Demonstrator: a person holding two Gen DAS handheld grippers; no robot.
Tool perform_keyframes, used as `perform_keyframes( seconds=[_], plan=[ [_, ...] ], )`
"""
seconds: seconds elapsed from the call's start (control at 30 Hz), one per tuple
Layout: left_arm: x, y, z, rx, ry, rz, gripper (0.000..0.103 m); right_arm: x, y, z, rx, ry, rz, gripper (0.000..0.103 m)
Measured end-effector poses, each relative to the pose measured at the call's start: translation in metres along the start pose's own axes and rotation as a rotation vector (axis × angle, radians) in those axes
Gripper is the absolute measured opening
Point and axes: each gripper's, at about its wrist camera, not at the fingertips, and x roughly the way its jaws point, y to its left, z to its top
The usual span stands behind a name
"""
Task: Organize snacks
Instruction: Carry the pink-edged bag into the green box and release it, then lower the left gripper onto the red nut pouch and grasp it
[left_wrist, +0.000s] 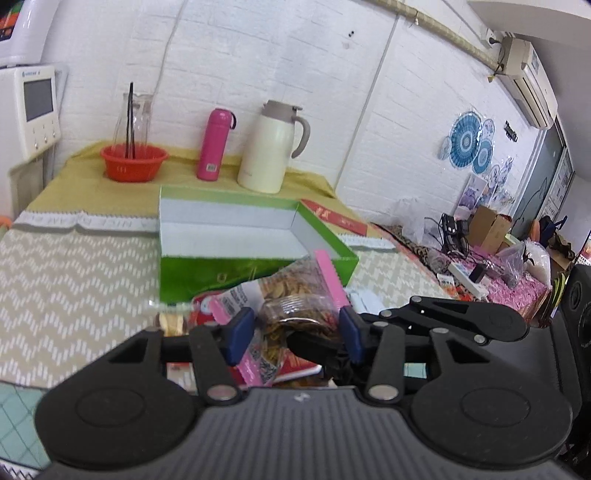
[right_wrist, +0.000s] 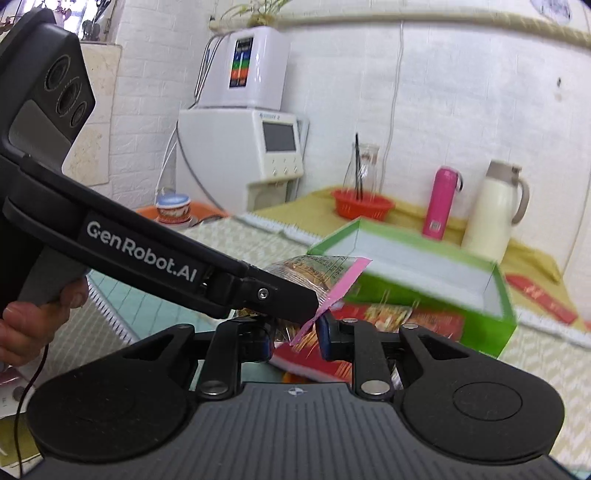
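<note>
Carrying the snack bag (left_wrist: 295, 295), gripped by both the left gripper (left_wrist: 295, 332) and right gripper (right_wrist: 291, 332), should be kept level (fingers closed) until the green box (left_wrist: 236, 266) is cleared.

Clothed table (left_wrist: 74, 280) bears green box (left_wrist: 236, 273); thermos (left_wrist: 215, 144).

The left gripper (left_wrist: 295, 332) is built of matte black linkage arms joined by silver round rivets, with blue pads (left_wrist: 240, 334) fitted to the fingers. A ribbed dark grey housing with a small compass-like emblem is seen behind two black discs. The right gripper (right_wrist: 293, 338) is made alike. White "GenRobot.AI" lettering, a cross-head screw and three round lenses are noted on the left unit's side. A thin black cable is seen below the bare hand (right_wrist: 33, 325).
</note>
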Motion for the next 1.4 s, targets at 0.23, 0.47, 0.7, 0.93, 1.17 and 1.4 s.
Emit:
perform_keyframes(
  seconds=[0.23,0.47,0.7,0.93,1.17,1.4],
  plan=[
    [0.053,0.01,0.052,0.021,-0.019,0.009,0.046,0.043,-0.045,0.026,0.066,-0.019,-0.041,0.041],
    [0.113,0.032,0.081,-0.007,0.032,-0.002,0.044,0.085,-0.087,0.027,0.198,0.007,-0.043,0.041],
    [0.154,0.05,0.085,-0.001,0.1,0.018,0.042,0.12,-0.1,0.02,0.243,0.081,-0.05,0.041],
    [0.168,0.066,0.08,-0.035,0.079,0.106,0.101,0.148,-0.108,0.014,0.229,0.192,-0.042,0.062],
    [0.142,0.061,0.084,-0.003,-0.032,0.2,0.103,0.122,-0.108,0.022,0.149,0.1,-0.093,0.103],
    [0.108,0.052,0.078,-0.011,-0.058,0.205,0.103,0.093,-0.103,0.023,0.132,0.103,-0.099,0.103]
  ],
)
